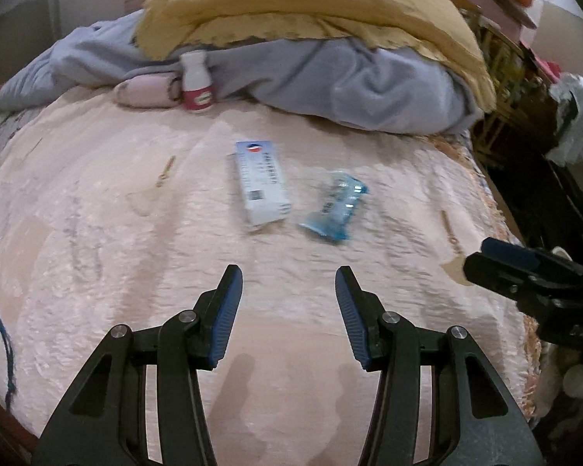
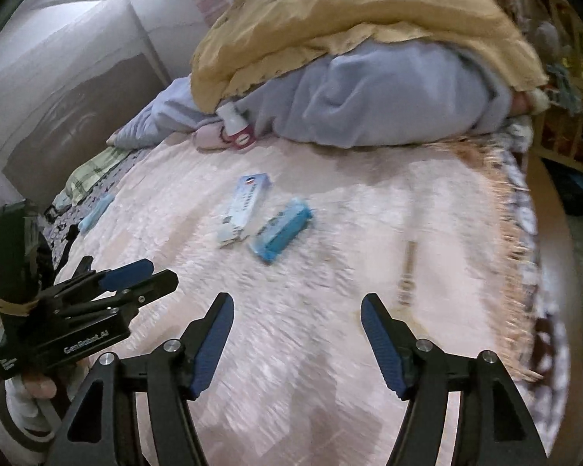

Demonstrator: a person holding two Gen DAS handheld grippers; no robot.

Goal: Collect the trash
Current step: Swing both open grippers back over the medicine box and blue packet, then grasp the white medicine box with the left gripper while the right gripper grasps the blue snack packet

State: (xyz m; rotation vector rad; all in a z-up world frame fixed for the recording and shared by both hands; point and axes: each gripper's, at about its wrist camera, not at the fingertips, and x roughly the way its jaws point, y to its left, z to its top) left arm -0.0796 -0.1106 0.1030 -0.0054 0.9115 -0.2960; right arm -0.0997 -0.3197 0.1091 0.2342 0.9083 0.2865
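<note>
A white and blue carton [image 1: 263, 181] [image 2: 244, 207] lies on the pink bedspread [image 1: 136, 256] [image 2: 369, 213]. A crumpled blue wrapper [image 1: 336, 206] [image 2: 281, 231] lies just to its right. A small white bottle with a red label [image 1: 195, 81] [image 2: 239, 128] stands at the back against the bedding. A thin stick [image 1: 166, 171] lies left of the carton, another [image 2: 408, 268] right of the wrapper. My left gripper [image 1: 289, 272] [image 2: 157, 270] is open and empty, short of the carton. My right gripper [image 2: 297, 301] [image 1: 486, 250] is open and empty.
A yellow quilt [image 1: 311, 0] [image 2: 349, 11] lies heaped on a grey-blue blanket [image 1: 349, 77] [image 2: 388, 101] at the back of the bed. A pink sock [image 1: 147, 91] lies by the bottle. Wooden furniture [image 1: 505, 77] stands right of the bed; a cabinet [image 2: 58, 97] stands left.
</note>
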